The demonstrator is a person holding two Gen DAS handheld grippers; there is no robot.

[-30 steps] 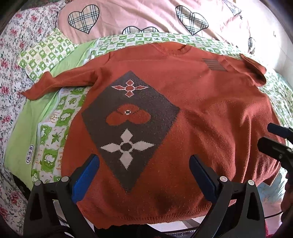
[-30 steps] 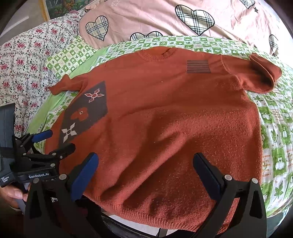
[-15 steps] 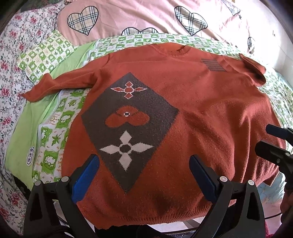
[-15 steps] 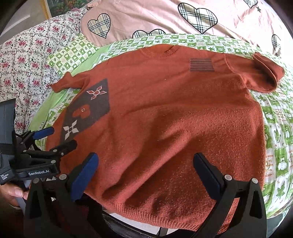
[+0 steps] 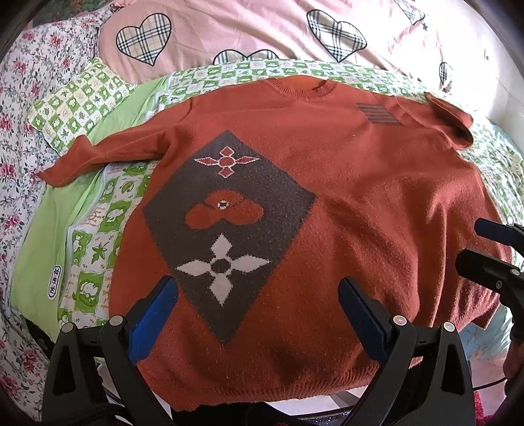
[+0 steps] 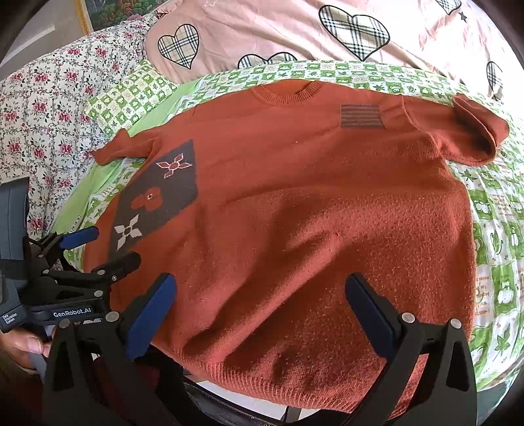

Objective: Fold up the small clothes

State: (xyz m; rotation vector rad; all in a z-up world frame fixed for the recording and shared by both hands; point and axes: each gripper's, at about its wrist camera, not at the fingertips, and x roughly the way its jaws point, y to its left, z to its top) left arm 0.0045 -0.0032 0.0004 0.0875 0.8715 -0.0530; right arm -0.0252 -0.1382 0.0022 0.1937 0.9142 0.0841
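Note:
A rust-orange knitted sweater (image 5: 360,183) lies flat and face up on the bed, collar far, hem near. It has a dark diamond panel with flower motifs (image 5: 229,222) and a small striped patch (image 6: 362,116) at the chest. Both short sleeves lie spread out to the sides. My left gripper (image 5: 258,311) hovers open and empty over the hem below the diamond. My right gripper (image 6: 262,308) hovers open and empty over the hem on the plain side. The left gripper also shows at the left edge of the right wrist view (image 6: 98,249).
The sweater rests on a green-and-white checked mat (image 6: 491,229). A pink quilt with plaid hearts (image 5: 262,29) lies behind it. A floral sheet (image 6: 39,108) covers the left side. A small checked pillow (image 5: 78,101) sits at the far left. The bed's near edge runs under the hem.
Both views have shifted slightly; the sweater sits a little lower in both views. Both grippers stay open and the sweater has not moved.

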